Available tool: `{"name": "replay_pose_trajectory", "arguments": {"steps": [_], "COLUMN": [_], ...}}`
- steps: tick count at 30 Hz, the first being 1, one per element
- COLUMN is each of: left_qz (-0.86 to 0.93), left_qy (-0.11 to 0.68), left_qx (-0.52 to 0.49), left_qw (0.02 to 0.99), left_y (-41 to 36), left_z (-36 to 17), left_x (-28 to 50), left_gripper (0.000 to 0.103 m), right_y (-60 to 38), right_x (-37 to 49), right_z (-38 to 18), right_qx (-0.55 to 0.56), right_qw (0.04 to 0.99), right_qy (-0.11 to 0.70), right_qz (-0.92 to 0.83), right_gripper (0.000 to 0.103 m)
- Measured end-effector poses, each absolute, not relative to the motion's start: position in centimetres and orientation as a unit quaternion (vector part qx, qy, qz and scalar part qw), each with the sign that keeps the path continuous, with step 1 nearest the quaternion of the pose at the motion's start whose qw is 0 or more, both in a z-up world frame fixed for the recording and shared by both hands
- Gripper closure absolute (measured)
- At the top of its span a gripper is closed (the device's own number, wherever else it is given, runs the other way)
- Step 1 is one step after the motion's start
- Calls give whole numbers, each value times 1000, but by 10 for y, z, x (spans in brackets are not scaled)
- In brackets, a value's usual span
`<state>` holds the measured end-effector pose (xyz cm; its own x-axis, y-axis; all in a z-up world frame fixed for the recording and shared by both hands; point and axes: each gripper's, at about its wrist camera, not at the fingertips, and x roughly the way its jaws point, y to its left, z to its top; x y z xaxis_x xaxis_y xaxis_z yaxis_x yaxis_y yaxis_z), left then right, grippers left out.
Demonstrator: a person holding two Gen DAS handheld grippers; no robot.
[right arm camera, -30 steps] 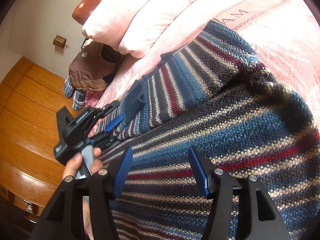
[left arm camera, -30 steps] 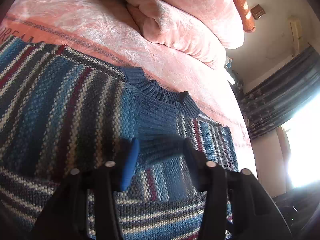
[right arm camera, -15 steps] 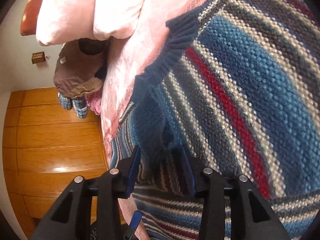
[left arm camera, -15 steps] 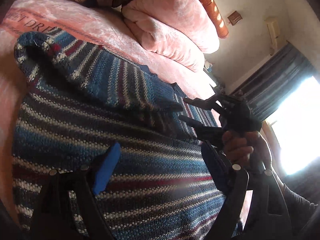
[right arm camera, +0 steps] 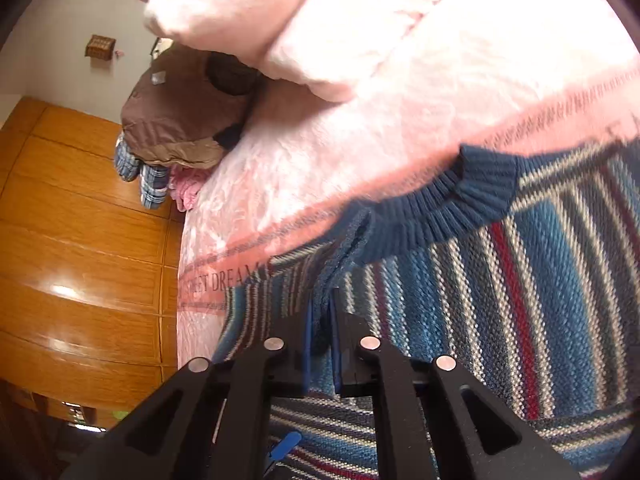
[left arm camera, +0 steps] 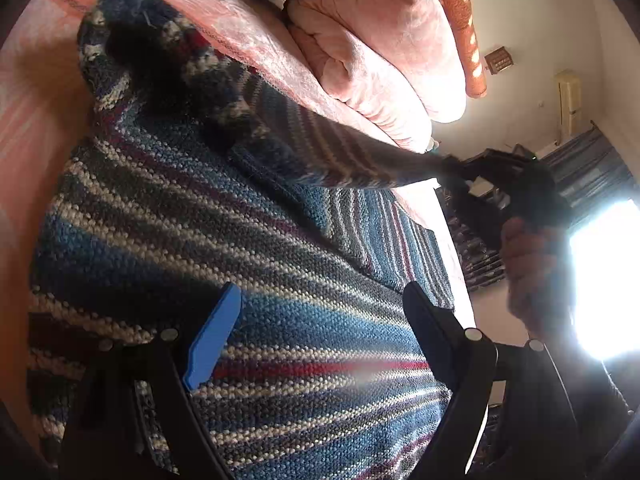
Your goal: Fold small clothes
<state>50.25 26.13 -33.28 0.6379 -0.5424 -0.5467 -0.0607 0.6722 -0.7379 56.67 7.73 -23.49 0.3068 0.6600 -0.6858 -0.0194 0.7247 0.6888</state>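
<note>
A knitted sweater (left arm camera: 280, 280) with blue, white and red stripes lies on a pink bed cover (left arm camera: 36, 120). My left gripper (left arm camera: 320, 320) hovers open over the sweater's body, nothing between its fingers. My right gripper (right arm camera: 321, 320) is shut on a fold of the sweater (right arm camera: 520, 280) just below its navy ribbed collar (right arm camera: 460, 196). In the left wrist view the right gripper (left arm camera: 472, 172), held by a hand (left arm camera: 532, 264), pulls that edge up and to the right, so a band of knit is stretched taut in the air.
Pink pillows (left arm camera: 380, 60) are stacked at the head of the bed. A brown garment pile (right arm camera: 176, 120) sits at the bed's far corner beside a wooden wardrobe (right arm camera: 80, 240). Dark curtains (left arm camera: 592, 168) and a bright window (left arm camera: 608, 280) lie beyond the bed.
My right gripper has closed on the sweater near the collar and lifted that edge off the bed. My left gripper stays open, and has pulled back over the sweater's lower part.
</note>
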Motion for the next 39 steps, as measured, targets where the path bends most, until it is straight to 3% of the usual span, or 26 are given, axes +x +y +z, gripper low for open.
{"name": "replay_pose_trajectory", "arguments": {"steps": [5,10,22,32,34,35,36,39], "left_qz": [-145,-144,-140,-148,-138,-139,-149,-176], "left_qy": [402,398,373,369,363,361,364,415], "left_qx": [-373,-372,-397,-398,-381,-381,-387,-403], "left_qw": [824,826,826,827,839,840,834,796], "left_y": [261,261,277,287,297,306,314,327], "left_z": [-335,-336,-329,-303,-283,-274,-268,-271], "left_x": [501,500,506,523,540,555,572,639], "left_gripper": [20,21,25,27,24,20,12,11], "right_y": [72,47,-50,-72,-76,-80,-83,-82], "right_x": [571,575,554,544,545,545,545,558], "right_z": [-172,-147,-246,-323,-319,-308,-295,-277], "right_qx": [255,228,264,249,241,241,243,263], "right_qw": [782,800,775,761,766,779,793,797], "right_qy": [516,506,549,585,582,567,545,522], "right_qz": [239,229,170,131,129,119,123,152], "right_gripper": [96,96,96,94,93,86,85,84]}}
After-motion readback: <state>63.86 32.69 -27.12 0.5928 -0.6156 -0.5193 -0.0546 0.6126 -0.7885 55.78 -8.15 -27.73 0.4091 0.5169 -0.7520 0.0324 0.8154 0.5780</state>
